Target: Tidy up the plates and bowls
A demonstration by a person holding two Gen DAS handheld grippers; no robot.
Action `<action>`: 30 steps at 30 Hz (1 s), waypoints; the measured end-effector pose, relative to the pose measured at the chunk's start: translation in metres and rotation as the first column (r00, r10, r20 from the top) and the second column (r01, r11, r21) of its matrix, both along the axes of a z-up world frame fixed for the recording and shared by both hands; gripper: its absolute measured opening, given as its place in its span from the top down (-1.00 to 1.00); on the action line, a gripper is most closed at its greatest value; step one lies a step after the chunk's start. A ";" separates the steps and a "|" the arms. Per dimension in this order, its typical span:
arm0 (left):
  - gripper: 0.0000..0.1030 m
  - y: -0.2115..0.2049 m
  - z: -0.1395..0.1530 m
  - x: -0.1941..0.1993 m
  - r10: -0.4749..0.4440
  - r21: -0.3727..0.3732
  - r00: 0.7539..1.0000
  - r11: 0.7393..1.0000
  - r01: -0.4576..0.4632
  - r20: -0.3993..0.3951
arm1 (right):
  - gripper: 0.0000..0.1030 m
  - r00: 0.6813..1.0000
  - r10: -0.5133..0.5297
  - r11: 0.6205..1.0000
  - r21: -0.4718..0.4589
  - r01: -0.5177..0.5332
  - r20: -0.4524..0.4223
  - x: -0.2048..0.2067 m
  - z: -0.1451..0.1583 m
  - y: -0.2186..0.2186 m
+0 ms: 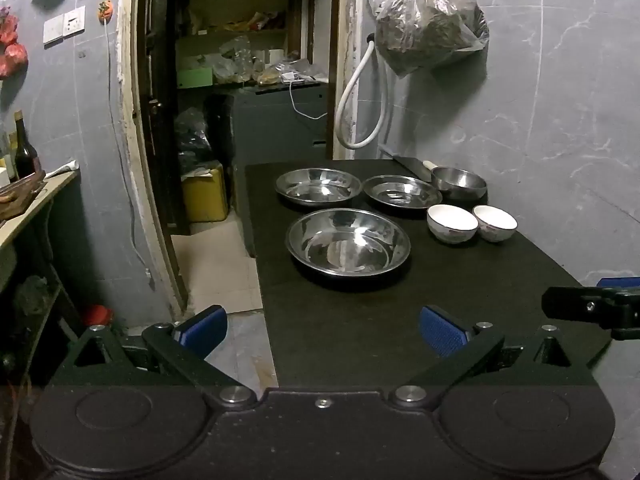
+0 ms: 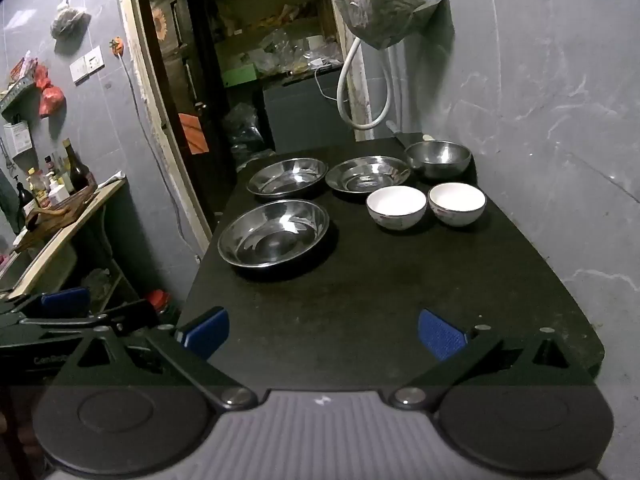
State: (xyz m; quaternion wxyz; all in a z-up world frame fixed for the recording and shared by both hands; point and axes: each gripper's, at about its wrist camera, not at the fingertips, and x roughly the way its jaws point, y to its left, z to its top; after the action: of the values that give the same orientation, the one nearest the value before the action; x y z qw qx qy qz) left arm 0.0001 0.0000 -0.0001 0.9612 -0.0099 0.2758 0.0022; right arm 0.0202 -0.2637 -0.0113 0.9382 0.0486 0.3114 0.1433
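On a black table (image 1: pixel 360 320) lie three steel plates: a large near one (image 1: pixel 348 242) (image 2: pixel 274 234), a far left one (image 1: pixel 318 186) (image 2: pixel 286 178) and a far middle one (image 1: pixel 402 192) (image 2: pixel 366 174). A steel bowl (image 1: pixel 458 182) (image 2: pixel 438 158) stands at the back right. Two white bowls (image 1: pixel 452 222) (image 1: pixel 494 222) sit side by side, in the right wrist view the left one (image 2: pixel 396 206) and the right one (image 2: pixel 456 202). My left gripper (image 1: pixel 322 330) hangs open over the table's near left edge, nothing between its blue pads. My right gripper (image 2: pixel 324 332) is open over the near end, also holding nothing.
A grey wall runs along the table's right side, with a hanging plastic bag (image 1: pixel 430 20) and a white hose (image 1: pixel 360 96) above the far end. An open doorway (image 1: pixel 240 80) lies beyond. A side counter with bottles (image 2: pixel 60 188) stands left. A knife (image 1: pixel 414 166) lies behind the steel bowl.
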 end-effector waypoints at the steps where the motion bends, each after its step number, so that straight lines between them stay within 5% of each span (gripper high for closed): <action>1: -0.99 0.000 0.000 0.000 0.001 -0.002 1.000 1.000 -0.001 0.006 | -1.00 1.000 -0.001 1.000 -0.001 0.001 0.001 0.000 0.000 0.000; 30: -0.99 -0.006 -0.005 0.002 0.008 0.002 1.000 1.000 -0.008 -0.005 | -1.00 1.000 0.002 1.000 -0.004 -0.002 0.005 -0.001 0.000 0.001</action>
State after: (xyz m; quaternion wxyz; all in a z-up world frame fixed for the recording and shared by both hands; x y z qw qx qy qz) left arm 0.0024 -0.0059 -0.0053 0.9605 -0.0102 0.2781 0.0063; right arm 0.0190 -0.2630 -0.0112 0.9389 0.0462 0.3093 0.1436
